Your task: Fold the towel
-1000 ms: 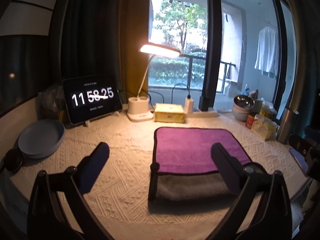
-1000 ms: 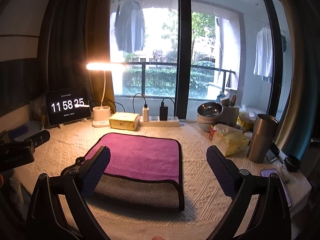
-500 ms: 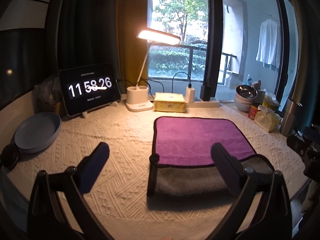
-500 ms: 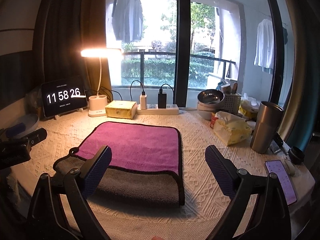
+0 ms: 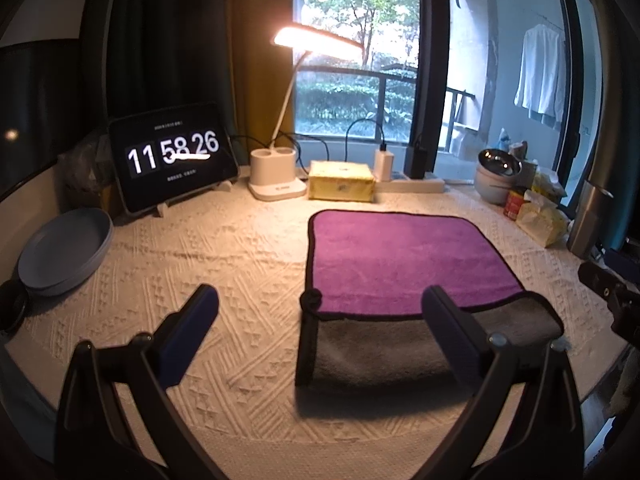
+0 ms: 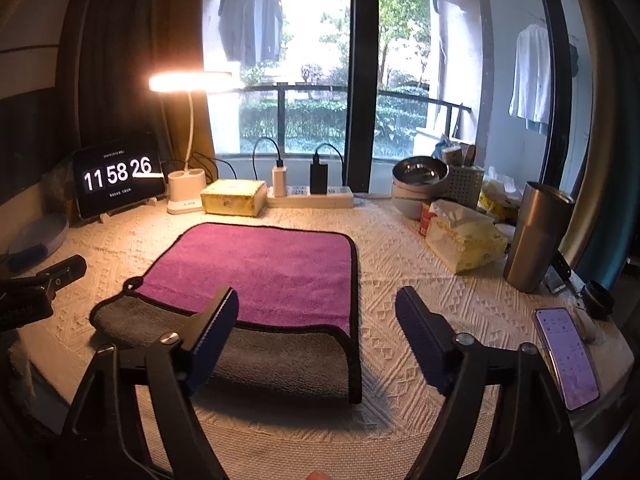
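A purple towel (image 5: 400, 260) with a black hem lies on the cream table cover; its near part shows the grey underside (image 5: 380, 356). It also shows in the right wrist view (image 6: 260, 272), grey part (image 6: 280, 364) nearest. My left gripper (image 5: 320, 312) is open and empty, hovering above the towel's near left corner. My right gripper (image 6: 316, 316) is open and empty above the towel's near right corner. Each gripper's body shows at the edge of the other's view.
At the back stand a tablet clock (image 5: 172, 156), a lit desk lamp (image 5: 276, 176), a yellow box (image 5: 342, 186) and a power strip (image 6: 312, 198). Grey plates (image 5: 60, 256) lie left. Tissue pack (image 6: 464, 240), steel tumbler (image 6: 536, 236), bowls (image 6: 420, 184) and phone (image 6: 566, 360) sit right.
Both grippers have drawn back and tilted down a little; the towel's grey near edge and corners now show more fully. The towel itself has not moved. Both stay open.
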